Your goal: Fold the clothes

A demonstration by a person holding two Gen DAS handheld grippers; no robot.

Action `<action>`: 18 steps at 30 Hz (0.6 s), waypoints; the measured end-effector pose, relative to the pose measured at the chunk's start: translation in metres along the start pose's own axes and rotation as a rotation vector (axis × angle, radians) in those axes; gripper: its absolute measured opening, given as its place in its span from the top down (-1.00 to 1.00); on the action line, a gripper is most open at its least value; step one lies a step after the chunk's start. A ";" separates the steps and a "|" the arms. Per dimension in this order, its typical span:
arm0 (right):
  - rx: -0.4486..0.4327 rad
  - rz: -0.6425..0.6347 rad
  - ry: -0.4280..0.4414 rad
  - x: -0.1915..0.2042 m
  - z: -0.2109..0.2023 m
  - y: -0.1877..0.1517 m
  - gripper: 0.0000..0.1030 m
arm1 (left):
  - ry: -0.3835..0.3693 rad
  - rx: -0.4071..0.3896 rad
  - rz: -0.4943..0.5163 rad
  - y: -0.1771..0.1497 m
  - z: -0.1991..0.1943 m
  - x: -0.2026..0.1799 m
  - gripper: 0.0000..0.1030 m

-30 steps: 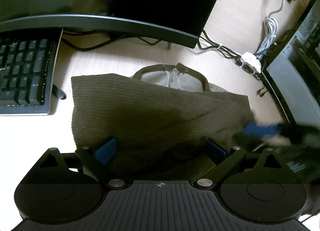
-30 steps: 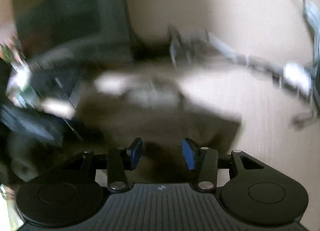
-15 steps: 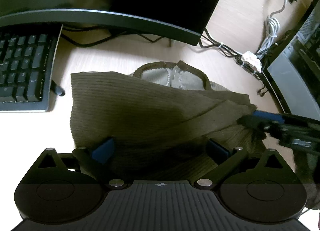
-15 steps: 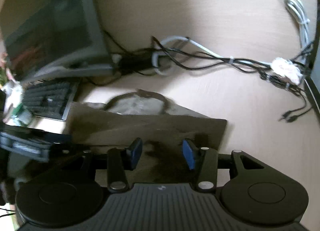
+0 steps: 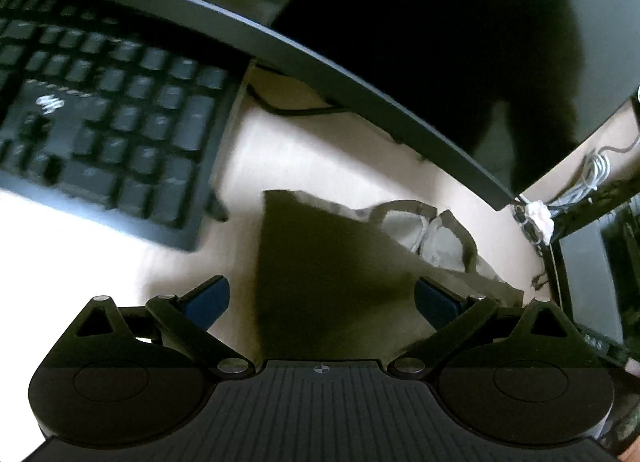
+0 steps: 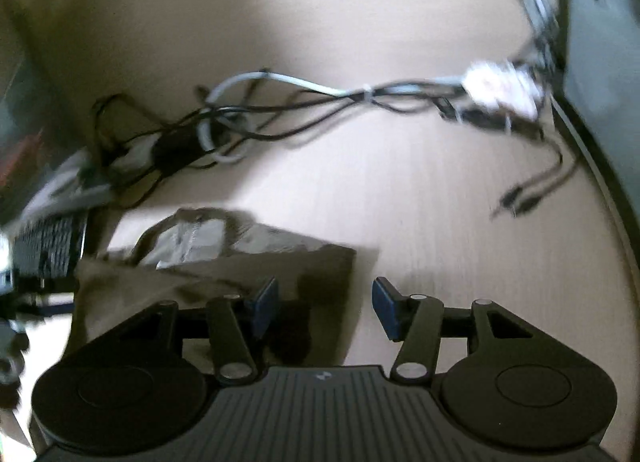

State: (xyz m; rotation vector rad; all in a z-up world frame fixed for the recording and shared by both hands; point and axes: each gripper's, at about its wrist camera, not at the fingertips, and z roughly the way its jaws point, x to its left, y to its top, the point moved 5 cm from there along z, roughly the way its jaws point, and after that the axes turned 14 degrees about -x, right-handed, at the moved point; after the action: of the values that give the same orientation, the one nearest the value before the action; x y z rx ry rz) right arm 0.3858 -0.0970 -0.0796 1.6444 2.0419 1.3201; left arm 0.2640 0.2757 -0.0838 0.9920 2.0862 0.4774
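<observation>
Dim, motion-blurred (right view worst), fisheye bending at edges

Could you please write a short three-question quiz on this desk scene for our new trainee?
1. True or false: the left gripper is clamped shut on the brown sweater.
2. Multiple choice: in the left wrist view, what lies on the desk left of the sweater? A) a keyboard B) a plate C) a book
3. Fill in: in the right wrist view, the right gripper is open over the sweater's ____ edge.

Key:
1. False; its jaws stand wide apart with nothing between the pads.
2. A
3. Right; one finger is over the cloth, the other over bare desk.
</observation>
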 end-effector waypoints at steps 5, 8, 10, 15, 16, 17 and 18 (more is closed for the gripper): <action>0.002 0.078 0.034 0.005 0.027 -0.001 -0.01 | 0.002 -0.015 -0.007 0.001 0.014 -0.006 -0.89; 0.011 0.066 0.074 0.016 0.043 0.000 0.20 | 0.000 -0.022 -0.007 0.003 0.018 -0.008 -0.18; 0.021 0.024 0.093 0.026 0.043 -0.001 0.66 | -0.006 -0.015 0.000 0.002 0.018 -0.007 0.54; -0.022 -0.104 0.145 0.049 -0.011 -0.002 0.73 | -0.140 -0.081 0.087 0.003 -0.038 -0.023 0.72; -0.042 -0.128 0.160 0.053 -0.030 -0.002 0.73 | -0.173 -0.093 0.109 0.001 -0.056 -0.027 0.72; -0.061 -0.153 0.175 0.057 -0.050 -0.002 0.73 | -0.199 -0.101 0.129 -0.004 -0.074 -0.029 0.72; -0.081 -0.177 0.190 0.062 -0.070 -0.002 0.73 | -0.226 -0.109 0.148 -0.008 -0.092 -0.031 0.72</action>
State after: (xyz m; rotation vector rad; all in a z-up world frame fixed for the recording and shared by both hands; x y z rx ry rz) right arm 0.3175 -0.0789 -0.0189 1.3151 2.1491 1.5228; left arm 0.2017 0.2451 -0.0149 1.0883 1.7764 0.5220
